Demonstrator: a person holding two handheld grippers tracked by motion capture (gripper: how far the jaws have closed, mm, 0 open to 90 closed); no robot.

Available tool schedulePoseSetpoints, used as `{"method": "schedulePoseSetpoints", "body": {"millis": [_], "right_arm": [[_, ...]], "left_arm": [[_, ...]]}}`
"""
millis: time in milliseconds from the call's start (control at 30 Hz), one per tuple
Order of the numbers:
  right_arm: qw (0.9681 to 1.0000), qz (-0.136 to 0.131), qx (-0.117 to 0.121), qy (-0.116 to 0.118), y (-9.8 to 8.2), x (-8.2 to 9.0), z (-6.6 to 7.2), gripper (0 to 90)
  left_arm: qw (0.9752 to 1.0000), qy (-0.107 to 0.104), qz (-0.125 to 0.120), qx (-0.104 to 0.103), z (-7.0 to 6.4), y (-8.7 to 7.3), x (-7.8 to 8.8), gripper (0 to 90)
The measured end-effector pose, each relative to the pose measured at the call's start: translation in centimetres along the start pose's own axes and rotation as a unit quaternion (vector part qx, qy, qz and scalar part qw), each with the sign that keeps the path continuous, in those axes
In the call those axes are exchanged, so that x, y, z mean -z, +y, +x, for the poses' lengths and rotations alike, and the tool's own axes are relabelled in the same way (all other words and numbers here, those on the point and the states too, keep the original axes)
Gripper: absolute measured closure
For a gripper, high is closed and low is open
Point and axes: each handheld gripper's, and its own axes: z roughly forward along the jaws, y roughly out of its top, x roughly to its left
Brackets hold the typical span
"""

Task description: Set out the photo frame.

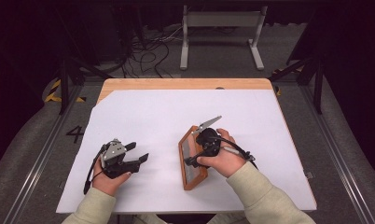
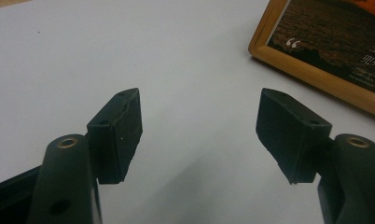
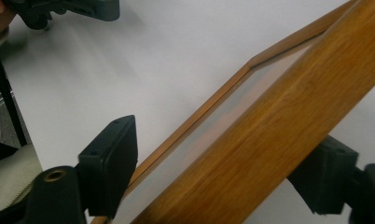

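surface [image 1: 185, 84]: a wooden tabletop with a light grain, seen as a bare strip along the far edge, one corner cut at a slant by the covering
white sheet [image 1: 148, 116]: smooth, matt and flat, spread over nearly all of the surface; plain pale ground under both grippers in the gripper views
picture frame [image 1: 191, 161]: rectangular, warm orange-brown wood with a visible streaked grain and a narrow raised inner lip; it lies near the middle of the sheet, right of centre, its right long edge lifted so that it stands tilted; the left gripper view shows a corner of it [image 2: 316, 70] holding a dark print with small white characters and a quotation mark
right gripper [image 1: 198, 156]: black, held in the person's right hand [image 1: 225, 156] over the frame's right side, a grey pointed plate on top; in the right gripper view its two blocky black pads sit either side of the frame's wooden rail [image 3: 251, 154], clamped across it
left gripper [image 1: 140, 154]: black with a grey three-cornered plate, held in the left hand [image 1: 108, 179] low over the sheet, well left of the frame; its jaws stand wide apart with nothing between them, the pads [image 2: 120, 130] wedge-shaped, matt, slightly chipped at the edges
sleeves [image 1: 260, 196]: pale cream, soft ribbed cuffs
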Motion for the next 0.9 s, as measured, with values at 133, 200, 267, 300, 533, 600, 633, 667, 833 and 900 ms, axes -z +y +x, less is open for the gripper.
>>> {"method": "schedulePoseSetpoints", "body": {"millis": [133, 200, 267, 300, 533, 600, 633, 667, 833, 900], "right_arm": [[0.9999, 0.009, -0.003, -0.005, 0.17, -0.08, -0.17, 32.0], [0.9999, 0.011, -0.009, -0.007, 0.19, -0.07, -0.23, 34.0], [0.9998, 0.011, -0.011, -0.008, 0.20, -0.06, -0.24, 34.8], [0.9998, 0.012, -0.013, -0.012, 0.24, -0.04, -0.19, 35.7], [0.9985, 0.028, -0.045, -0.016, 0.45, -0.04, -0.05, 42.6], [0.9981, 0.032, -0.050, -0.016, 0.48, -0.04, -0.01, 44.3], [0.9977, 0.034, -0.055, -0.018, 0.49, -0.02, 0.04, 45.5], [0.9975, 0.034, -0.059, -0.020, 0.50, -0.01, 0.06, 46.8], [0.9968, 0.035, -0.068, -0.023, 0.52, 0.06, 0.11, 50.7], [0.9963, 0.038, -0.073, -0.025, 0.63, 0.22, 0.10, 56.7]], "left_arm": [[1.0000, 0.000, 0.001, -0.002, 0.00, 0.00, -0.02, 32.0], [1.0000, 0.000, 0.001, -0.002, -0.01, 0.00, -0.02, 32.0], [1.0000, 0.000, 0.000, -0.002, -0.02, 0.00, -0.03, 32.0], [1.0000, 0.000, 0.000, -0.002, -0.03, -0.01, -0.05, 32.0], [1.0000, 0.000, 0.000, -0.003, -0.02, 0.00, -0.04, 32.0], [1.0000, 0.000, 0.000, -0.003, -0.02, 0.00, -0.04, 32.0], [1.0000, 0.000, -0.001, -0.003, -0.02, 0.00, -0.04, 32.0], [1.0000, 0.000, -0.001, -0.002, -0.03, 0.00, -0.03, 32.0], [1.0000, 0.001, -0.002, -0.003, -0.02, 0.00, -0.03, 32.0], [1.0000, 0.001, -0.001, -0.003, -0.02, 0.00, -0.03, 32.0]]}}
